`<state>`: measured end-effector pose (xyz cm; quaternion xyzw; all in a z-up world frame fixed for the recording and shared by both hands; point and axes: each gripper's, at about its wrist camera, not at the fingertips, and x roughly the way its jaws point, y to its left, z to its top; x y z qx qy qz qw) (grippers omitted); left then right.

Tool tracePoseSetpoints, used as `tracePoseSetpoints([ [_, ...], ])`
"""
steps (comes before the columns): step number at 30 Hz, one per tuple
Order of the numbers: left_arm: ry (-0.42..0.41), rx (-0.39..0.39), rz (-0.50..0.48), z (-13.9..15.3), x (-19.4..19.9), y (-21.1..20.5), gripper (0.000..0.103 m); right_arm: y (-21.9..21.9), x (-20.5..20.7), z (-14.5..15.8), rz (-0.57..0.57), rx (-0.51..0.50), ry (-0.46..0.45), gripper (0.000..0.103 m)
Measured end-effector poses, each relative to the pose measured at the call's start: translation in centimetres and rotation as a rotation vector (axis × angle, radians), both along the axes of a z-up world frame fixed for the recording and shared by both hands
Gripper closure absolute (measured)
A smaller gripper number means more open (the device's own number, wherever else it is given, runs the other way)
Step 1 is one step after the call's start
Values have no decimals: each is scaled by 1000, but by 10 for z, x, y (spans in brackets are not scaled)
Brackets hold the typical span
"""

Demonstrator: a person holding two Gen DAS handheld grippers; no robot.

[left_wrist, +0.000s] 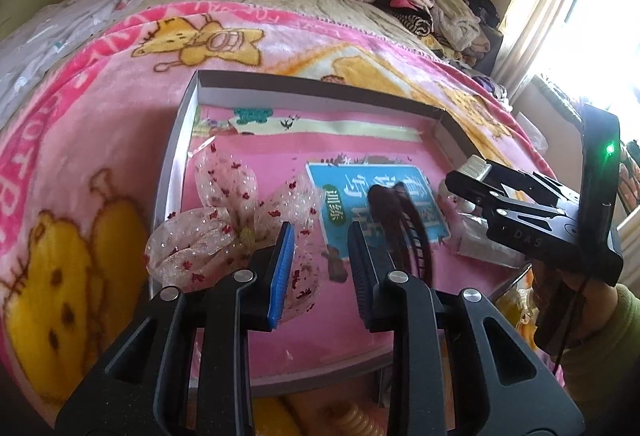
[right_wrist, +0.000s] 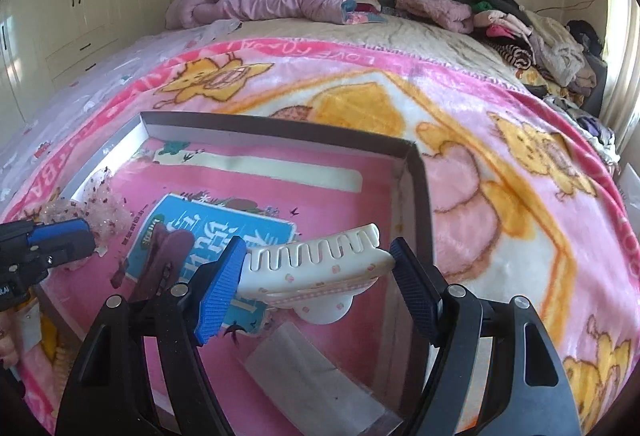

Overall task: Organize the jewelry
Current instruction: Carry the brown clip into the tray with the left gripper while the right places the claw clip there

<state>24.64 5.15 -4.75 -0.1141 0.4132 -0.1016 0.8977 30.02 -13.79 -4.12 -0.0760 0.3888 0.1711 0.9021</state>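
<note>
A shallow grey box point(left_wrist: 176, 140) with a pink printed floor lies on the bed; it also shows in the right wrist view point(right_wrist: 420, 172). My right gripper point(right_wrist: 316, 272) is shut on a white hair claw clip point(right_wrist: 320, 264), held by its two ends just above the box's right part. My left gripper point(left_wrist: 322, 264) is open and empty above the box floor. A sheer sparkly bow point(left_wrist: 224, 228) lies to its left and a dark maroon hair clip point(left_wrist: 400, 220) to its right. The maroon clip also shows in the right wrist view point(right_wrist: 160, 260).
A pink cartoon blanket point(left_wrist: 92, 140) covers the bed under the box. Piled clothes point(right_wrist: 532, 32) and bedding lie at the headboard. A clear flat packet point(right_wrist: 316, 380) lies in the box's near corner. A bright window point(left_wrist: 592, 4) is at the right, white cupboards point(right_wrist: 76, 12) at the left.
</note>
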Motion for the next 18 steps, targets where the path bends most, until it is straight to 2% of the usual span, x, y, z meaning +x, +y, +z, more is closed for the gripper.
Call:
tracePoseSetpoints([
  [9,22,-2,5,2,-8,1,78,-3,-11,4,14,28,11,31],
  [18,18,-4,-5,11,-15,-1,69,-12,-27,19,13,57,-19,23],
])
